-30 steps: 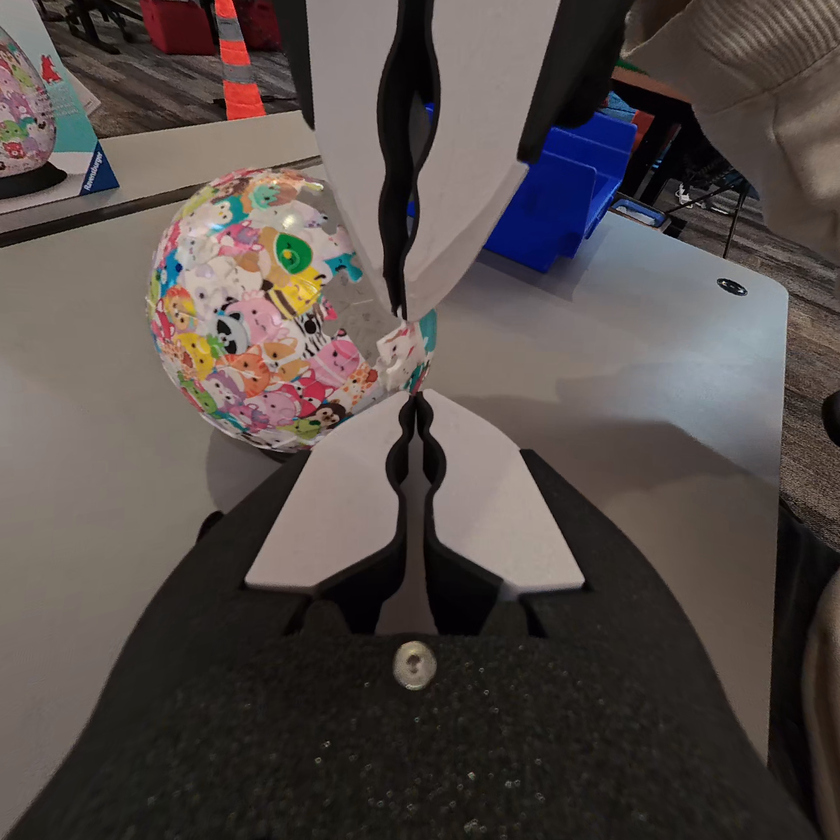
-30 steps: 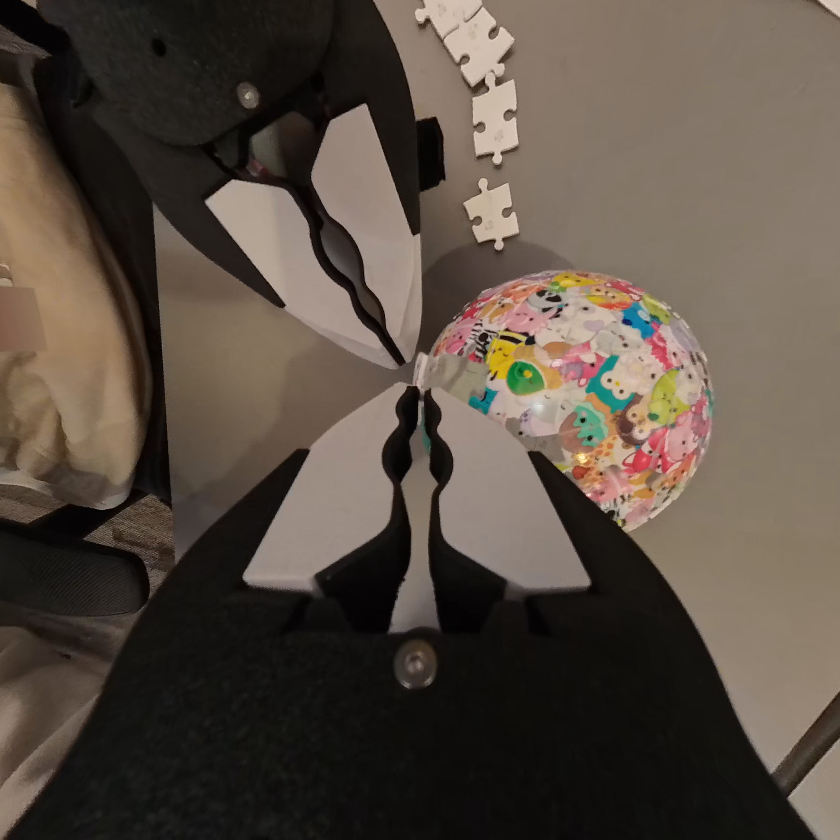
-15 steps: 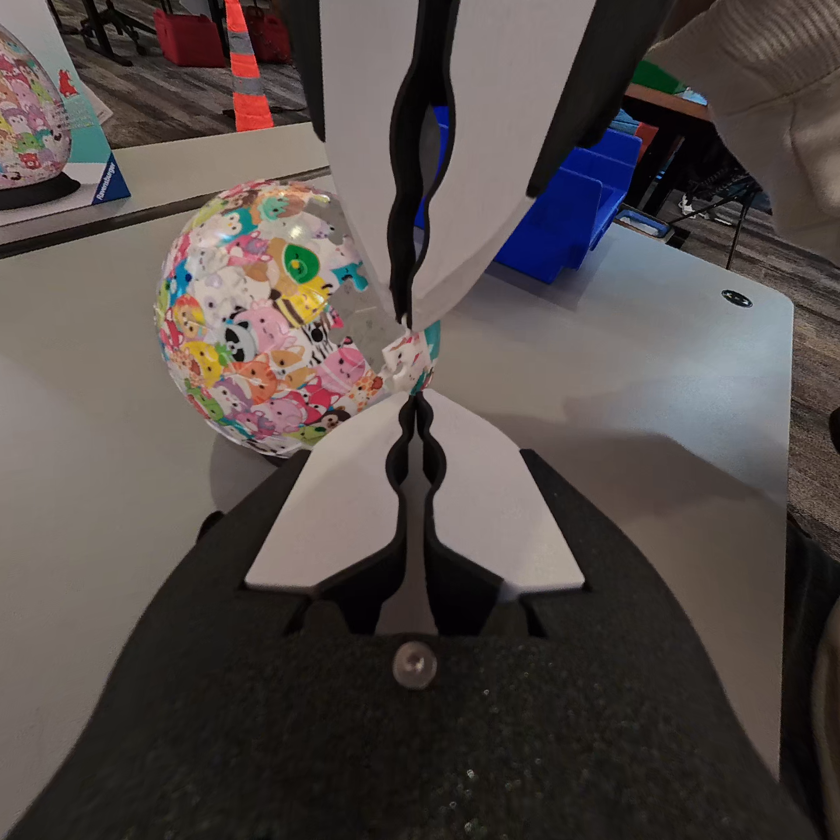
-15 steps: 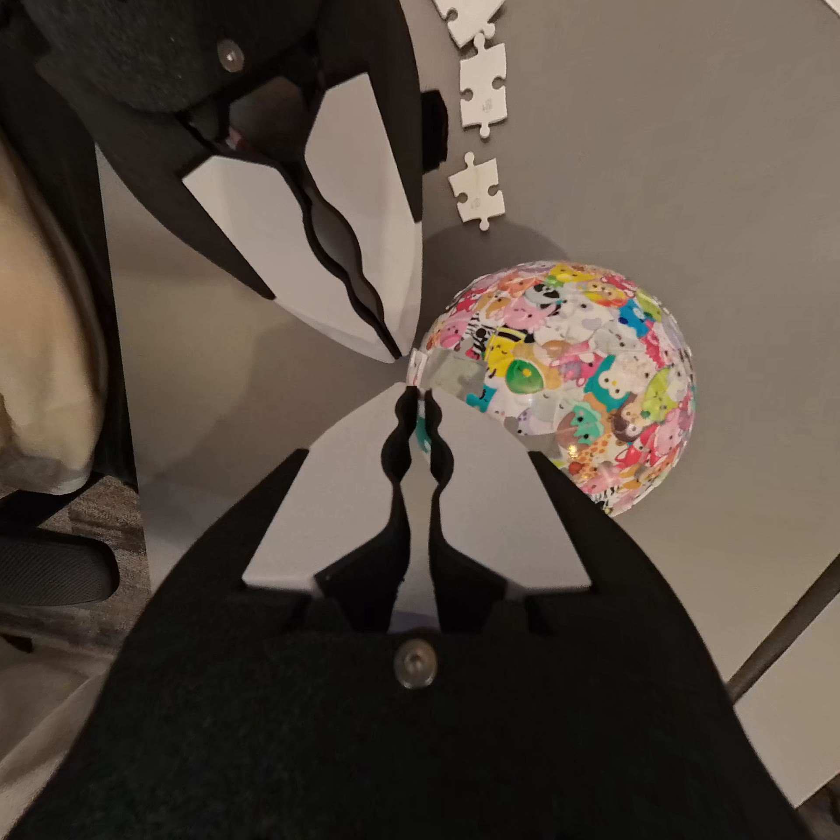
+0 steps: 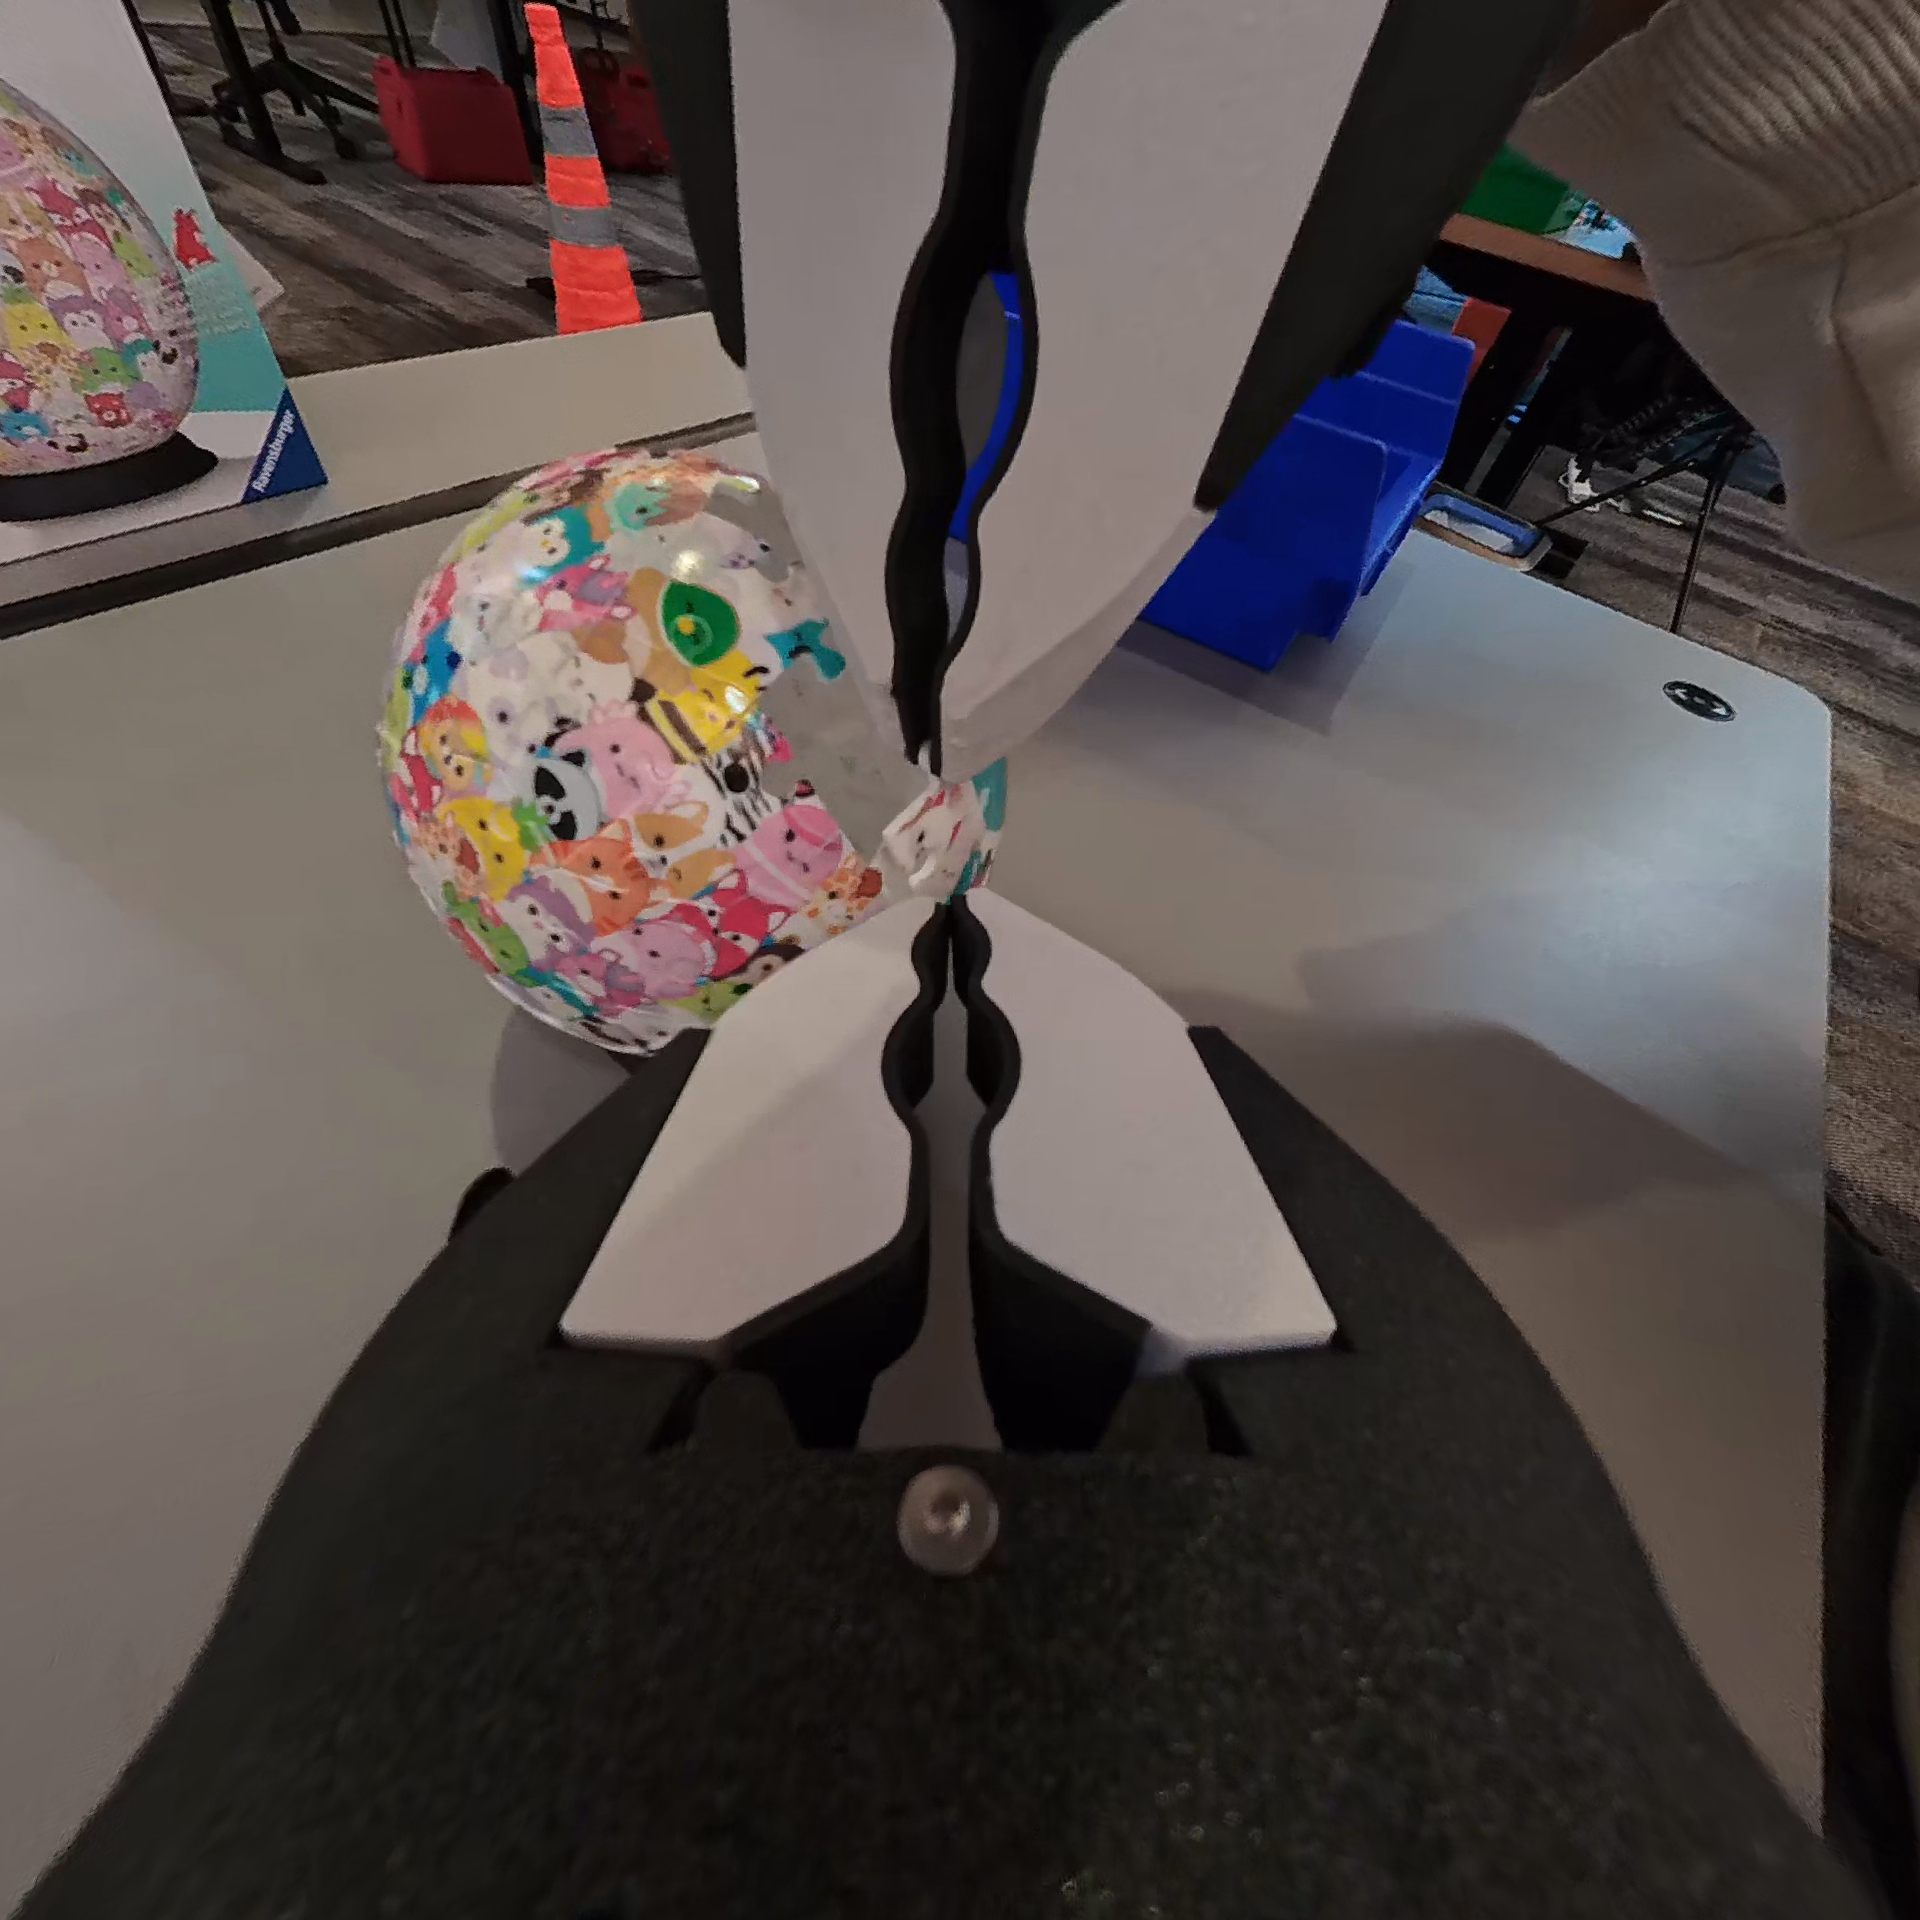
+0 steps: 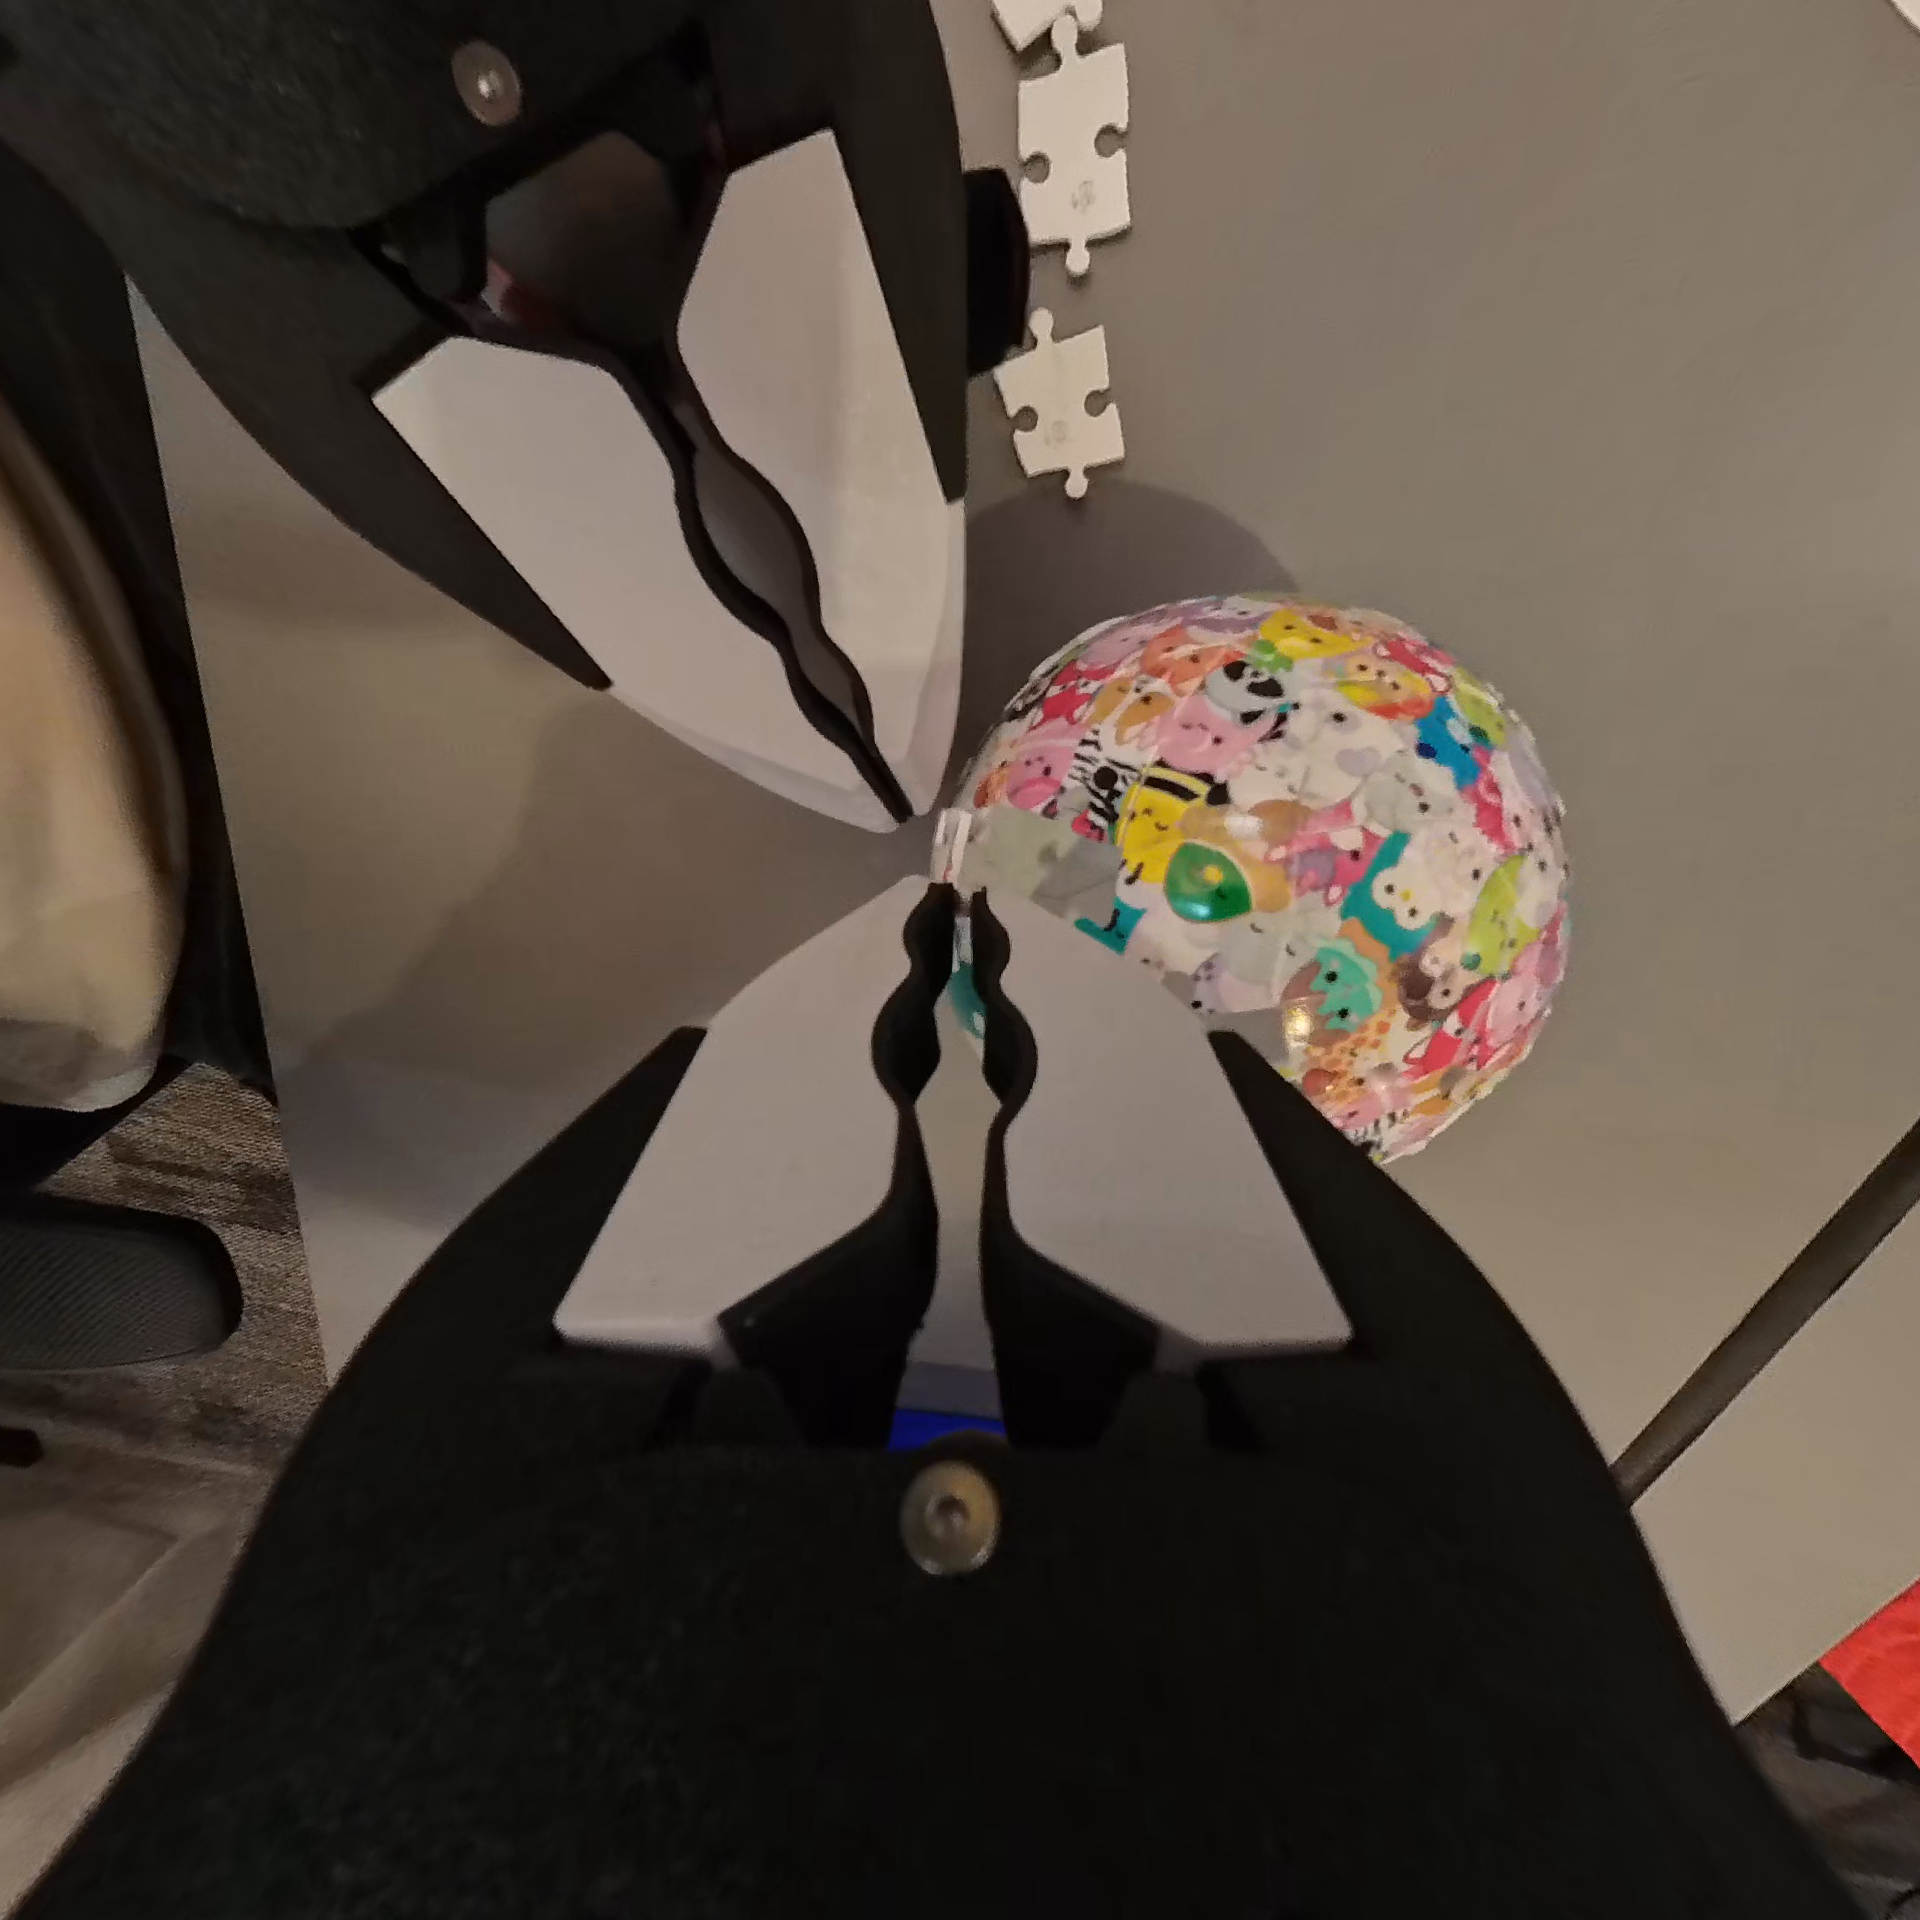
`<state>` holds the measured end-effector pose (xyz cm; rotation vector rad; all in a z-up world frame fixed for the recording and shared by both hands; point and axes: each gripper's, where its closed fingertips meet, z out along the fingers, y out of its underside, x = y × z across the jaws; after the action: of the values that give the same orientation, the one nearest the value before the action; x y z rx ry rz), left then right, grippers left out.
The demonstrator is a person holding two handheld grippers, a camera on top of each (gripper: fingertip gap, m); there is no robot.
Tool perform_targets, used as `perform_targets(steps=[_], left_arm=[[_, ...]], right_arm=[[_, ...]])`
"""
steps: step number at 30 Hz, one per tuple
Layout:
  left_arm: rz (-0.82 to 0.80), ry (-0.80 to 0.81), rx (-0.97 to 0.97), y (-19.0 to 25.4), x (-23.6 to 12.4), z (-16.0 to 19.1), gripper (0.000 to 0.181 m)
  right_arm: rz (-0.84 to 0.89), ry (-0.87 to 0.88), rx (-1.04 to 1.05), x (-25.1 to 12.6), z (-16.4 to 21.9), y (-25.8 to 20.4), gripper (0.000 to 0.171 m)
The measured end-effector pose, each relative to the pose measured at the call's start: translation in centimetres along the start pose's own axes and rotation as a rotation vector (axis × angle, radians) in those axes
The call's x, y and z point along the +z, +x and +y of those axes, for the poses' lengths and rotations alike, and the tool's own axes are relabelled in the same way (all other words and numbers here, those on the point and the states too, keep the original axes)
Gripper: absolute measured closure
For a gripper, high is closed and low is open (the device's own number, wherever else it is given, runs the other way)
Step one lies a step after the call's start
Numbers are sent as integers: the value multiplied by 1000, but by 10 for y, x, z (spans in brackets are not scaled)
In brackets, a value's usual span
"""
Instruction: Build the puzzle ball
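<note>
The colourful puzzle ball (image 5: 623,748) hangs just above the grey table (image 5: 1455,935), with a grey opening on its right side. A white-and-pink puzzle piece (image 5: 935,831) sits at the rim of that opening. My left gripper (image 5: 951,909) is shut with its tips on the piece's lower edge. My right gripper (image 5: 930,753) comes down from above, shut, with its tips on the piece's upper edge. In the right wrist view, the right gripper (image 6: 961,899) pinches the ball (image 6: 1299,862) at its rim, the left gripper (image 6: 904,816) meets it from the upper left, and the piece (image 6: 954,836) shows edge-on.
Loose white pieces (image 6: 1060,416) lie face down on the table beyond the ball. A puzzle box (image 5: 104,312) stands at the far left, and blue bins (image 5: 1299,520) behind. The table's edge (image 6: 1766,1299) runs close at the lower right. A person's cream sleeve (image 5: 1766,208) is at the top right. Both grippers' tips are close together, under 4 cm apart.
Both grippers and the ball have shifted together over the table, away from the loose pieces and towards the table's edge. Both grips look the same.
</note>
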<state>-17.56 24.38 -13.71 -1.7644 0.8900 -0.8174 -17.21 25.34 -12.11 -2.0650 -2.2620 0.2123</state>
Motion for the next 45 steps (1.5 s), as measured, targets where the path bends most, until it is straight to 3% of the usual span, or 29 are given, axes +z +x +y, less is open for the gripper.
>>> perform_targets(steps=[20,45], left_arm=[[-1,-10,-8,-12,11,0,181],[-9,69,8,-28,13,-25,181]], right_arm=[[77,65,-24,1,0,18,167],[134,165,-31,-1,4,40,167]])
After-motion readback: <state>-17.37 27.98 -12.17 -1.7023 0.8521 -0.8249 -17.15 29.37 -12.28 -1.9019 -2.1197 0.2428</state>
